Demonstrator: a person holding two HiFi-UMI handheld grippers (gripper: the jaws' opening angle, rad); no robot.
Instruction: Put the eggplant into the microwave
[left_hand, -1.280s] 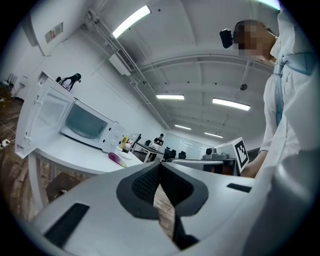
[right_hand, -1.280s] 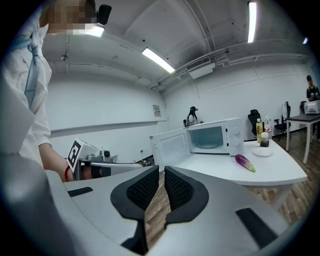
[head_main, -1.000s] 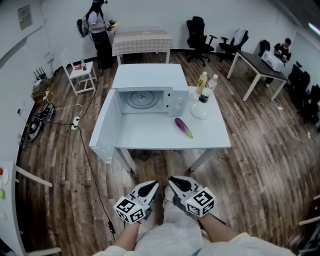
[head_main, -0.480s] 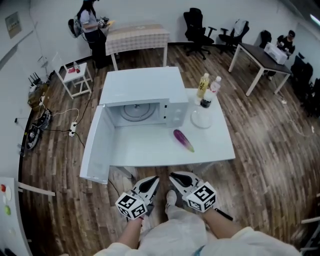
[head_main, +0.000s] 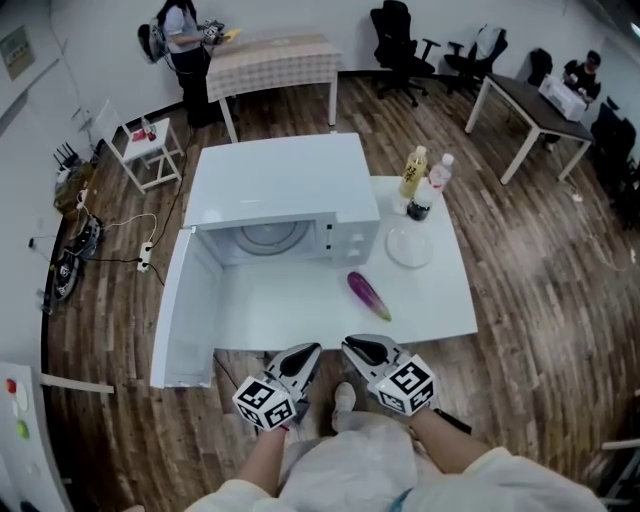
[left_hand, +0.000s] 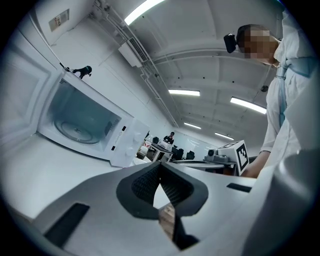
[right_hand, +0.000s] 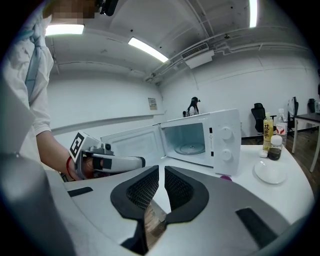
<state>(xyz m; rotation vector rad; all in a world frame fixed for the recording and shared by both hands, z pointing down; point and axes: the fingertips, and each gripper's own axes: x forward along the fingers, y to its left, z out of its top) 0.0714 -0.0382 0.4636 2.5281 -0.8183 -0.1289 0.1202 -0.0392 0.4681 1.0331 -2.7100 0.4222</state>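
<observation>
Eggplant (head_main: 368, 296) nr table (head_main: 290, 312) front edge, microwave (head_main: 275, 180) door (head_main: 183, 310) wide open

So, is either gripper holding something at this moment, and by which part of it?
Nothing is held. The left gripper and the right gripper are both shut and empty. The eggplant lies on the table, apart from both.

Bright ceiling strip lights (left_hand: 184, 92) (soft shadows); fisheye edges bend and seem slightly blurred.

On the counter (head_main: 440, 300), the eggplant (head_main: 368, 296) lay before the microwave (head_main: 275, 180), right of its open door (head_main: 178, 315); bottles (head_main: 425, 175) stood behind.
</observation>
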